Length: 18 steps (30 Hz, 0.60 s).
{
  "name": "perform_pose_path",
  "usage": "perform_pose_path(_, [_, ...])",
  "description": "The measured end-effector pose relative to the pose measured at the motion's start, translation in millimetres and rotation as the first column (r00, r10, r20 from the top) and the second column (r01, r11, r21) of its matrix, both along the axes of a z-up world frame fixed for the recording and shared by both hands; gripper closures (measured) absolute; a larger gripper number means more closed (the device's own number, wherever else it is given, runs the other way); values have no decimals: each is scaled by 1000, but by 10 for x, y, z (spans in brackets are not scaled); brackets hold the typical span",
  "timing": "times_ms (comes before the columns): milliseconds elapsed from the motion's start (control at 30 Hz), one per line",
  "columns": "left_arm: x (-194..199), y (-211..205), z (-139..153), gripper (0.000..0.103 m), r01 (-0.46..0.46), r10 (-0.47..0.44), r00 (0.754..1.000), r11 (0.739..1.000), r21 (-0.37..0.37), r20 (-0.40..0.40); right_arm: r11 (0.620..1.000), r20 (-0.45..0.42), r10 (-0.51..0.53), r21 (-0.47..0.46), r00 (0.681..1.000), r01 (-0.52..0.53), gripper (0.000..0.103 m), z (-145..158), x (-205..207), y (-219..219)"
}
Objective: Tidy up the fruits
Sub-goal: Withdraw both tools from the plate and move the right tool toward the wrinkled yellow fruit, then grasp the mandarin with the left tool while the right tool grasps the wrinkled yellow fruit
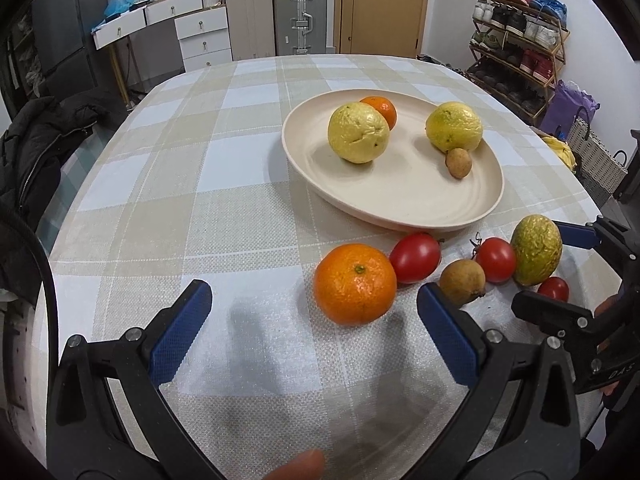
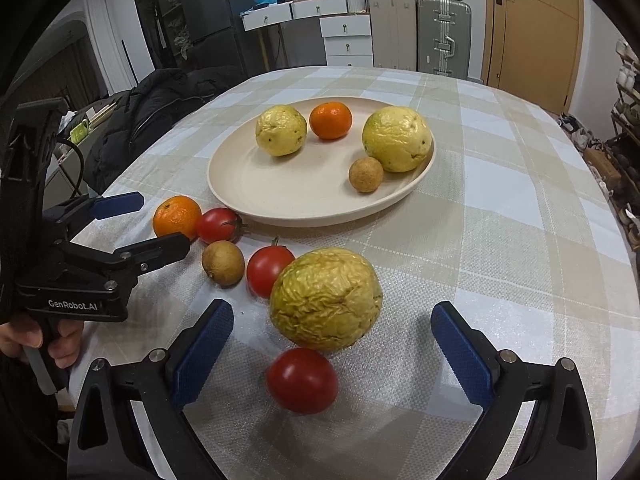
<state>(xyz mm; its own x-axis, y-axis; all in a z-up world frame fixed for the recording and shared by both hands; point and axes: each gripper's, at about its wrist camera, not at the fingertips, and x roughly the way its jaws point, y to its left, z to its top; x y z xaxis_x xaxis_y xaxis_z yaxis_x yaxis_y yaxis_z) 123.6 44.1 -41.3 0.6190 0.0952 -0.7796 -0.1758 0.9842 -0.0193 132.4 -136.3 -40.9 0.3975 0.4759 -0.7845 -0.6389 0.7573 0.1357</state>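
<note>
Cream-coloured and shallow, the plate sits on a checked tablecloth in the left wrist view, holding two wrinkled yellow fruits, a small orange behind one of them and a small brown fruit touching the other. Nearer the camera, off the plate, a larger orange lies just ahead of the left gripper, whose blue-padded jaws stand wide apart with nothing between them. Beside that orange run a red tomato, a brown fruit, a second tomato and a yellow-green wrinkled fruit. From the right wrist view, the right gripper is likewise spread wide and grips nothing; the yellow-green wrinkled fruit rests on the cloth between and just beyond its fingertips, with a blurred tomato touching it on the near side. To the left, a hand holds the other gripper's handle.
</note>
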Motion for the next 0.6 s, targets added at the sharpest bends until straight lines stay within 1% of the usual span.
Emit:
perform_pose_path(100, [-4, 0, -1, 1, 0, 0, 1000, 1000, 0, 1, 1000, 11, 18, -8, 1000, -18, 9, 23, -43, 31])
perform_pose_path(167, [-5, -1, 0, 1, -1, 1, 1000, 1000, 3, -2, 1000, 8, 30, -9, 1000, -30, 19, 25, -58, 49])
perform_pose_path(233, [-7, -6, 0, 1, 0, 0, 1000, 1000, 5, -4, 999, -5, 38, -4, 999, -38, 24, 17, -60, 48])
perform_pose_path(433, [-7, -14, -4, 1, 14, -14, 1000, 1000, 3, -7, 999, 0, 49, 9, 999, -49, 33, 27, -81, 40])
perform_pose_path(533, [-9, -26, -1, 2, 25, -25, 1000, 1000, -3, -4, 999, -3, 46, 15, 999, -46, 35, 30, -73, 26])
perform_pose_path(600, [-10, -34, 8, 7, 36, -36, 999, 999, -12, 2, 999, 2, 43, 29, 999, -43, 41, 49, -65, 5])
